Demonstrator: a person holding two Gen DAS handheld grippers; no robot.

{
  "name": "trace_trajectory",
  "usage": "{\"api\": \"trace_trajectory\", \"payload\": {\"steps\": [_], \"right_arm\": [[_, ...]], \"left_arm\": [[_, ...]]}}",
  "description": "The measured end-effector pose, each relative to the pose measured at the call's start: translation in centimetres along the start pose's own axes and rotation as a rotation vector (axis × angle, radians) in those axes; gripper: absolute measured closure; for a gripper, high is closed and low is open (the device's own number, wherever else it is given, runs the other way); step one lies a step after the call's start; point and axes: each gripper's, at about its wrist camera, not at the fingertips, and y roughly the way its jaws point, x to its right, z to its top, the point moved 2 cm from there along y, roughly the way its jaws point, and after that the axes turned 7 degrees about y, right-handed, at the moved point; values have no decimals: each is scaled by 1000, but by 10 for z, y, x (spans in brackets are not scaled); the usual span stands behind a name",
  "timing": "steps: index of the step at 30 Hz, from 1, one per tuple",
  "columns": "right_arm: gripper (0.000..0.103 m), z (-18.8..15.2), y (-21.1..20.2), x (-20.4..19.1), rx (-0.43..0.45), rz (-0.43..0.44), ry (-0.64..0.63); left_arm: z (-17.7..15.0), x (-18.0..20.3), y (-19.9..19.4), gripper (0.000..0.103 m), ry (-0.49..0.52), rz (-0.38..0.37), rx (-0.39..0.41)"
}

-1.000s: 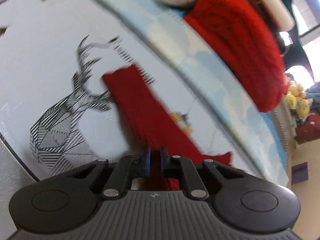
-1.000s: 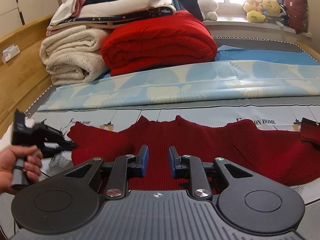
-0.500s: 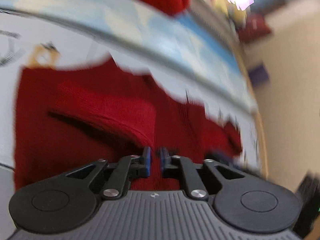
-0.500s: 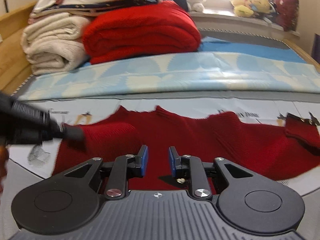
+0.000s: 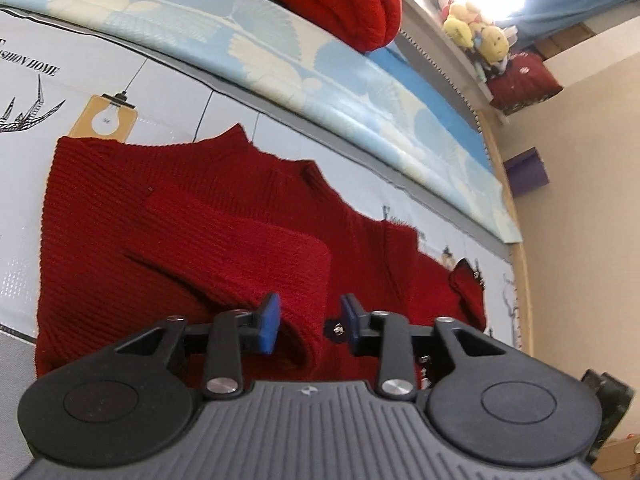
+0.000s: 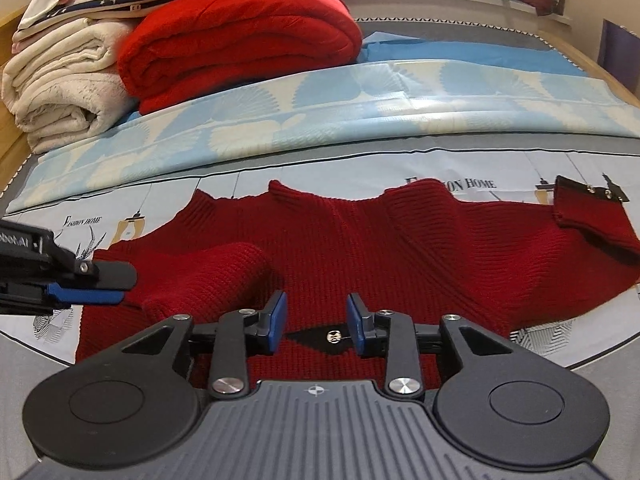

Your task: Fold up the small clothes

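Both grippers' fingers are gaping open: L gripper [image 5: 309, 322] & R gripper [image 6: 316, 322] hovering over red sweater [image 6: 360, 248], which is lying flat on bed [image 6: 400, 168], L sleeve [image 5: 248, 256] folded across body.

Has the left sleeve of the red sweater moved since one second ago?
Yes. The left sleeve was spread toward the deer print; now it lies folded inward over the sweater body.

One red sweater [image 6: 360, 248], two grippers [image 6: 316, 320], two folded blankets [image 6: 240, 36]
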Motion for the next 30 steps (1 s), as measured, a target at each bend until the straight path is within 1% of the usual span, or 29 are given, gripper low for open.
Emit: {"api": "trace_trajectory", "payload": {"steps": [3,7,9,12,17,23,26,28,29,30], "right_arm": [[66,0,4,-5,-8,8,-7],[61,-4,7,-14,-17,16,-47],[56,-6,10,-18,-21,21,-74],[53,-9,14,-24,-26,29,-105],[49,-12,21,-35,-10,29,-168],[47,-14,31,-44,-30,42,-185],[47,-15,33,-46,-25,29,-200],[51,-15,35,-44,-26,27,-202],[55,-15,35,-43,-26,23,-201],[68,-15,36,-42,-24,16,-200]], "left_arm": [[5,-2,-2,60,-30,-7,16],[9,-3,-8,60,-25,1,29],[12,-6,-14,59,-10,28,46],[19,-15,-22,55,3,91,71],[26,-40,-31,55,-62,160,73],[30,-52,-37,55,-83,189,76],[31,-54,-38,55,-86,192,77],[31,-54,-37,55,-90,192,79],[32,-54,-37,55,-92,192,79],[32,-54,-37,55,-93,193,79]]}}
